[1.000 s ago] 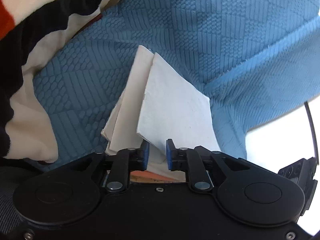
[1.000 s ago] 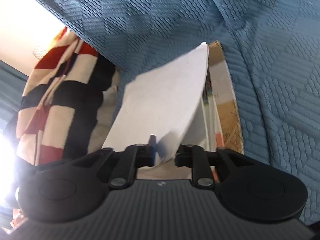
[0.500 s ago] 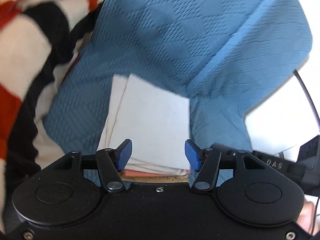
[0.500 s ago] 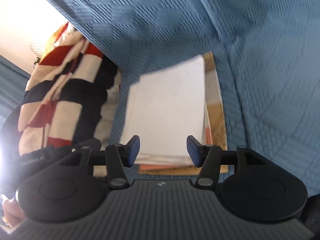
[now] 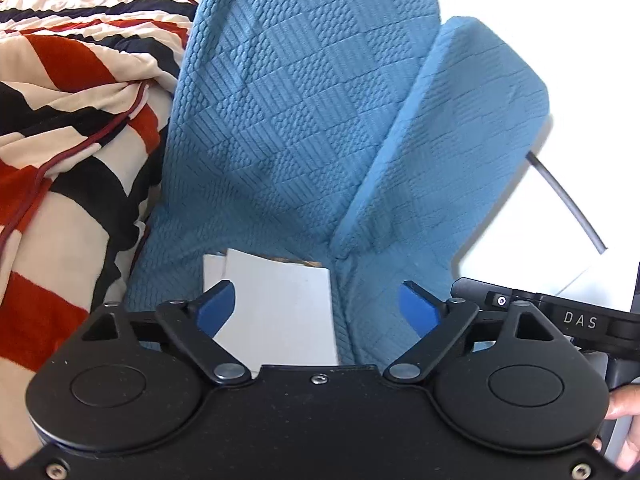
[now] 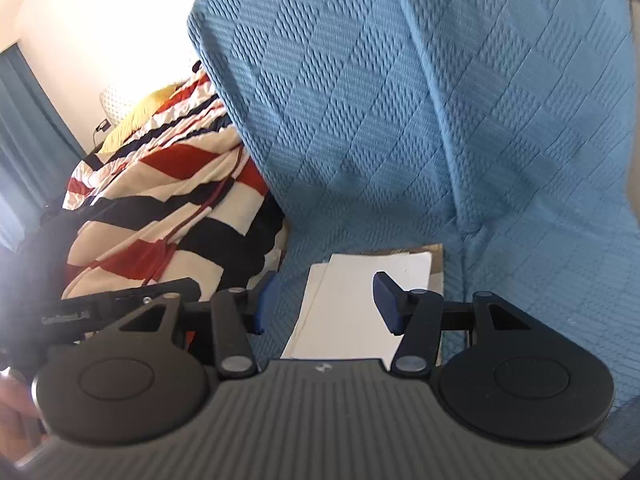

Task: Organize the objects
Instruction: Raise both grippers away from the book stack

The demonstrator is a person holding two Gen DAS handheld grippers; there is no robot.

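Nearest to us in the left wrist view, the left claw (image 5: 316, 307) stands wide, its jaws having just been opening, and nothing is pressed between its blue pads (image 5: 216, 305). The left pad overlaps the near left corner of the white sheets only in the picture; we see no contact. At the right edge of that view a person's fingers (image 5: 624, 400) show beside the black body of the other tool.

In the right wrist view, the right claw (image 6: 326, 303) is about half spread, its jaws having opened within the last moment, and it holds nothing. Its pads (image 6: 387, 305) hang above the papers with clear space to either side.

Just beyond both claws lies the stack of white paper sheets (image 5: 280, 312) (image 6: 360, 304), flat on the seat of the blue armchair (image 5: 300, 128) (image 6: 400, 120). The stack sits toward the seat's back, against the right armrest in the left view. The top 2 sheets are slightly fanned at their left edges. Under them a brown cardboard piece (image 6: 437, 264) shows along the far and right edges of the stack; what else lies beneath we cannot tell.

Beside the seat's left edge a striped blanket (image 5: 72, 128) (image 6: 168, 208) in red, black and cream is heaped, touching the chair's textured cover.

Farther off, the chair's backrest rises behind the papers. Past its right armrest a dark cable (image 5: 568, 204) curves over the white floor (image 5: 560, 20). In the right view a blue curtain (image 6: 28, 152) hangs at the far left.
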